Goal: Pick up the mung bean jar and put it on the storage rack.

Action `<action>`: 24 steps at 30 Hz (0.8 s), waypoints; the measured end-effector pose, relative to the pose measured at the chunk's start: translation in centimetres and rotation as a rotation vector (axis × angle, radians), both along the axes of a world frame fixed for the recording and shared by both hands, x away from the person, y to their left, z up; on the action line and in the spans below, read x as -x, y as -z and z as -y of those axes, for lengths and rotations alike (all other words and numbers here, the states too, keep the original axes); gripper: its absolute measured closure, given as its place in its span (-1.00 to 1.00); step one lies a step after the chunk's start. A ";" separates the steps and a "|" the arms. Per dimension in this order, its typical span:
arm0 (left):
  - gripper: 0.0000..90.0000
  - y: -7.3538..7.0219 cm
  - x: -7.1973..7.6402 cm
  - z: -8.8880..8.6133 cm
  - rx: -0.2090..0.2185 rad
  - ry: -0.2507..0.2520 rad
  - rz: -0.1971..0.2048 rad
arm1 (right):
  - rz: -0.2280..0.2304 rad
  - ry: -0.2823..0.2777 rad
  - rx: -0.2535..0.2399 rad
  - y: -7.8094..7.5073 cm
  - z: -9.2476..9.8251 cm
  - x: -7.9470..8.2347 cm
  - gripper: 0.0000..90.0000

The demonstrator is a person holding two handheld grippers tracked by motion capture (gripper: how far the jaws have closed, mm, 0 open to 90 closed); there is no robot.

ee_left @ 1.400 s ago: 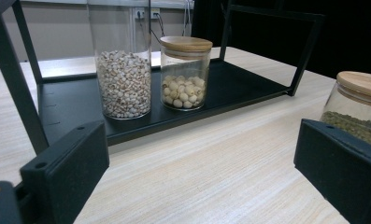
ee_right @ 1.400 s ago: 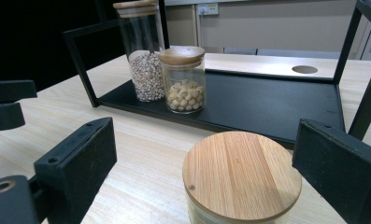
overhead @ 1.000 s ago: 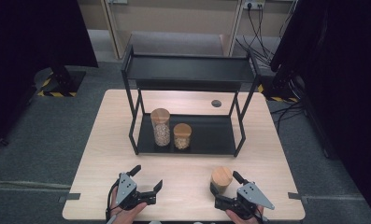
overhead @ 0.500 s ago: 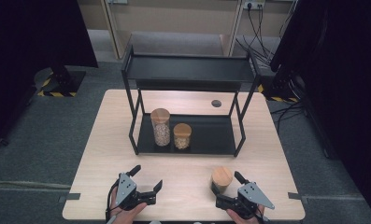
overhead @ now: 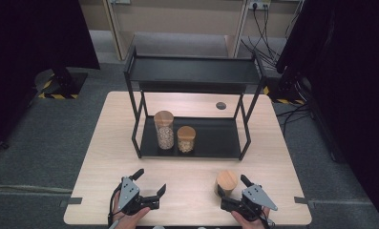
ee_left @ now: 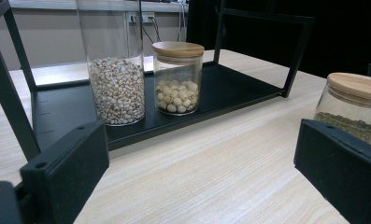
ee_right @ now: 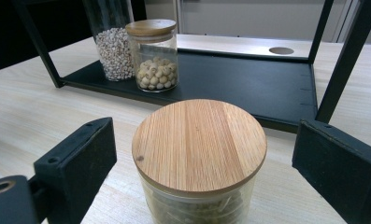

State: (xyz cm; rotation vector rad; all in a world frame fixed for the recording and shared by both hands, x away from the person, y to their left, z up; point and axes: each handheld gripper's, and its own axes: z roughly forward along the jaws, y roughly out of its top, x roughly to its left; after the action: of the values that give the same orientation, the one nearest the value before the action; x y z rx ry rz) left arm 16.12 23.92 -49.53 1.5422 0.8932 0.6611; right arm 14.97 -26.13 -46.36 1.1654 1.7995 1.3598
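The right gripper (overhead: 231, 187) stands at the near right of the table (overhead: 106, 157), and its jaws are wide open on both sides of a short jar (ee_right: 199, 158) with a wooden lid. In the right gripper view there is a gap between each jaw and the jar, so nothing is gripped. The lid hides most of what is inside; the left gripper view shows green grains (ee_left: 346, 125) through the glass. The bottom of this jar is cut off by the lower edge of the right gripper view.

The left gripper (overhead: 151, 183) is at the near left of the table. Its jaws are open too, with only bare wood between them.

On the lower shelf of the black rack (overhead: 211, 138) stand a tall jar (overhead: 164, 130) with small pale grains and, just beside it, a low jar (overhead: 186, 139) with bigger round seeds. In both gripper views the top of the tall jar is cut off by the upper edge. The hands of the person are partly out of the high view at the bottom.

I can read no label or writing on any jar.
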 end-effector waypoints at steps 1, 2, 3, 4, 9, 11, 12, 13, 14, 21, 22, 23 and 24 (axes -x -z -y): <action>-0.94 0.0 0.0 0.0 0.000 0.000 0.000 | -0.003 0.000 0.002 0.0 0.0 -0.1 -0.85; -0.94 0.0 0.0 0.0 0.000 0.000 0.000 | -0.008 0.000 0.004 0.1 0.0 -0.1 -0.85; -0.94 0.0 0.0 0.0 0.000 0.000 0.000 | -0.012 0.000 0.005 0.1 0.0 -0.2 -0.85; -0.94 0.0 0.0 0.0 0.000 0.000 0.000 | -0.015 -0.001 0.005 0.1 0.0 -0.3 -0.85; -0.94 0.0 0.0 0.0 -0.002 0.001 -0.001 | -0.019 -0.008 0.016 0.2 -0.1 -0.5 -0.85; -0.94 0.0 0.0 0.0 -0.002 0.001 -0.001 | -0.026 -0.009 0.017 0.2 -0.1 -0.7 -0.85; -0.94 0.0 0.0 0.0 -0.002 0.001 -0.001 | -0.028 -0.010 0.019 0.3 -0.1 -0.7 -0.85; -0.94 0.0 0.0 0.0 -0.002 0.001 -0.001 | -0.031 -0.009 0.020 0.2 -0.1 -0.8 -0.84; -0.94 0.0 0.0 0.0 -0.002 0.001 -0.001 | -0.031 -0.009 0.022 0.2 -0.1 -0.8 -0.84; -0.94 0.0 -0.1 0.0 -0.002 0.002 -0.003 | -0.046 -0.015 0.024 0.3 -0.2 -1.3 -0.80; -0.94 0.0 -0.1 0.0 -0.002 0.001 -0.003 | -0.046 -0.017 0.028 0.3 -0.3 -1.3 -0.79; -0.94 0.0 -0.1 0.0 -0.001 0.001 -0.003 | -0.047 -0.018 0.030 0.3 -0.3 -1.4 -0.79; -0.94 0.0 -0.1 0.0 -0.002 0.001 -0.003 | -0.050 -0.020 0.034 0.3 -0.4 -1.5 -0.78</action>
State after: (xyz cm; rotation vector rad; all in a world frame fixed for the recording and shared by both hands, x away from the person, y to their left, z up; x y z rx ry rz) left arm 16.17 23.90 -49.57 1.5455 0.8944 0.6592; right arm 16.46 -25.69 -46.69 1.1759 1.8665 1.3166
